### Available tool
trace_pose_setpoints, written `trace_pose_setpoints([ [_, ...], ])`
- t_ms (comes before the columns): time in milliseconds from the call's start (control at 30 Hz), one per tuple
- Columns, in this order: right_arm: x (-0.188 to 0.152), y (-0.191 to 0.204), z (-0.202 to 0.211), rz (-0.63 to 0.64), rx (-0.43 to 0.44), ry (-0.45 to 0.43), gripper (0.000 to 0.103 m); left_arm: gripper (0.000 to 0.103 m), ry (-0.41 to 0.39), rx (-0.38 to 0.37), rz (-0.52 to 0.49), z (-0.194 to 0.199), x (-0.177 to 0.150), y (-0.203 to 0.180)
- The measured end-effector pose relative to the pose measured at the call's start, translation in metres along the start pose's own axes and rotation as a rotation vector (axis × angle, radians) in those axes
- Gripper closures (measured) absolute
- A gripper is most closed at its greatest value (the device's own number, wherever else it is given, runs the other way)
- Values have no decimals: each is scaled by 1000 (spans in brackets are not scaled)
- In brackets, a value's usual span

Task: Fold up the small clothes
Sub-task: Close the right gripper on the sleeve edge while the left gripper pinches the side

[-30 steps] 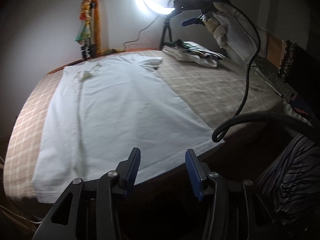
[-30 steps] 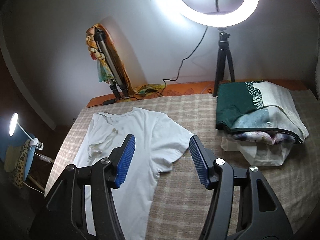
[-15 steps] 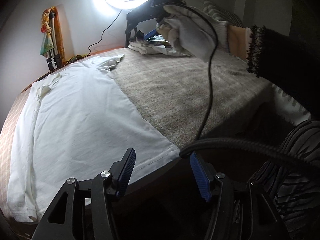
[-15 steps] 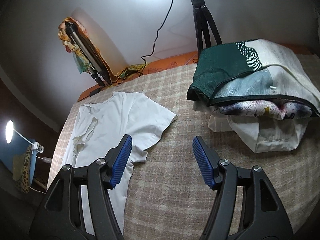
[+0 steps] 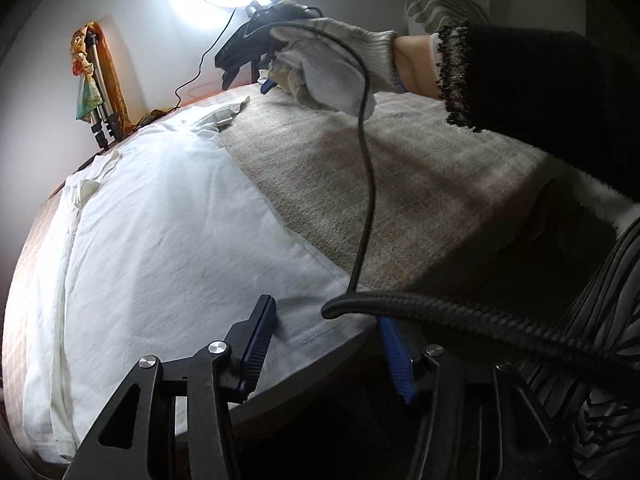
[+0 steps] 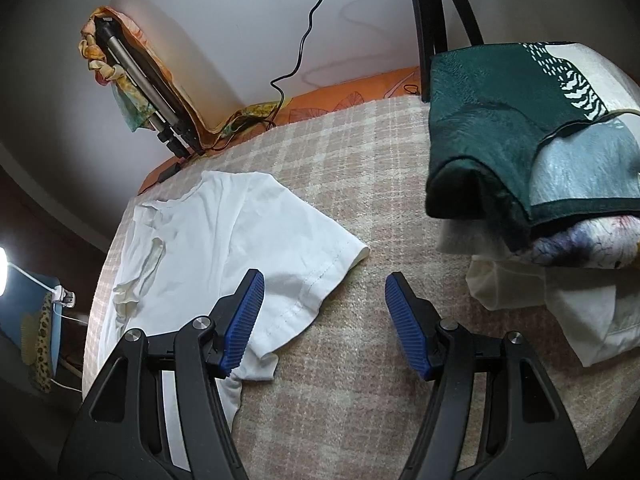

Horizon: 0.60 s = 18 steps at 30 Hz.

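White T-shirt (image 5: 168, 240), one, lies flat on the checked bed (image 5: 420, 184), closer than a second ago. Left gripper (image 5: 328, 344) fingers just narrowed, open over its hem; right gripper (image 6: 324, 320) fingers, lately widened, open above its sleeve. One folded pile (image 6: 540, 168) lies right.

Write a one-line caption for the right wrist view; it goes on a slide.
Right gripper, open, poised above the white T-shirt sleeve on the checked blanket, folded clothes stacked alongside.

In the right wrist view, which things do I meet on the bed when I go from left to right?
White t-shirt → its sleeve → bare checked blanket → pile of folded clothes.
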State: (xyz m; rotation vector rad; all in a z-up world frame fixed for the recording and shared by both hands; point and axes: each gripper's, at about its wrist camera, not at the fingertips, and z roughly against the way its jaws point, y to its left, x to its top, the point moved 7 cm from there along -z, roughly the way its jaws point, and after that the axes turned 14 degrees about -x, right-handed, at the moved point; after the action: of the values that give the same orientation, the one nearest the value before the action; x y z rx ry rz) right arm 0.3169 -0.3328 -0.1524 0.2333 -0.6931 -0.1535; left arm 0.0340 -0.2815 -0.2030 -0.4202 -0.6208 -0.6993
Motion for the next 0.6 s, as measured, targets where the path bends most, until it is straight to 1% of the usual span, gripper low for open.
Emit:
trace_pose_setpoints([
  [33, 1, 2, -5, 3, -4, 3, 37, 50, 0, -3, -3, 0, 1, 1],
  [67, 2, 3, -8, 6, -8, 4, 37, 57, -2, -10, -8, 0, 1, 0],
  [100, 4, 4, -11, 10, -11, 4, 37, 64, -7, -29, -15, 0, 2, -2],
  [133, 5, 5, -15, 12, -16, 5, 37, 76, -12, -49, -17, 1, 3, -4],
  [167, 7, 7, -18, 12, -18, 8, 37, 81, -12, -58, -11, 1, 4, -4],
  [200, 7, 8, -21, 12, -17, 11, 37, 84, -14, -60, -3, 2, 5, -3],
  [267, 9, 12, -26, 17, -23, 15, 37, 94, -22, -66, 22, 1, 8, 1],
  [400, 11, 19, -32, 50, -73, 8, 37, 98, -46, -77, 98, 6, 11, 14],
  [433, 12, 23, -33, 67, -83, 6, 39, 99, -54, -76, 109, 8, 11, 14],
  [467, 12, 25, -33, 80, -92, 3, 51, 99, -63, -76, 120, 11, 12, 15],
  [500, 12, 28, -34, 91, -91, 9, 66, 99, -70, -75, 126, 12, 13, 15],
  [533, 11, 32, -36, 100, -90, 19, 73, 99, -76, -76, 133, 14, 14, 18],
  [567, 11, 33, -37, 105, -100, 26, 83, 99, -84, -78, 139, 15, 15, 18],
  [600, 11, 35, -37, 109, -108, 28, 90, 99, -92, -78, 146, 17, 15, 19],
])
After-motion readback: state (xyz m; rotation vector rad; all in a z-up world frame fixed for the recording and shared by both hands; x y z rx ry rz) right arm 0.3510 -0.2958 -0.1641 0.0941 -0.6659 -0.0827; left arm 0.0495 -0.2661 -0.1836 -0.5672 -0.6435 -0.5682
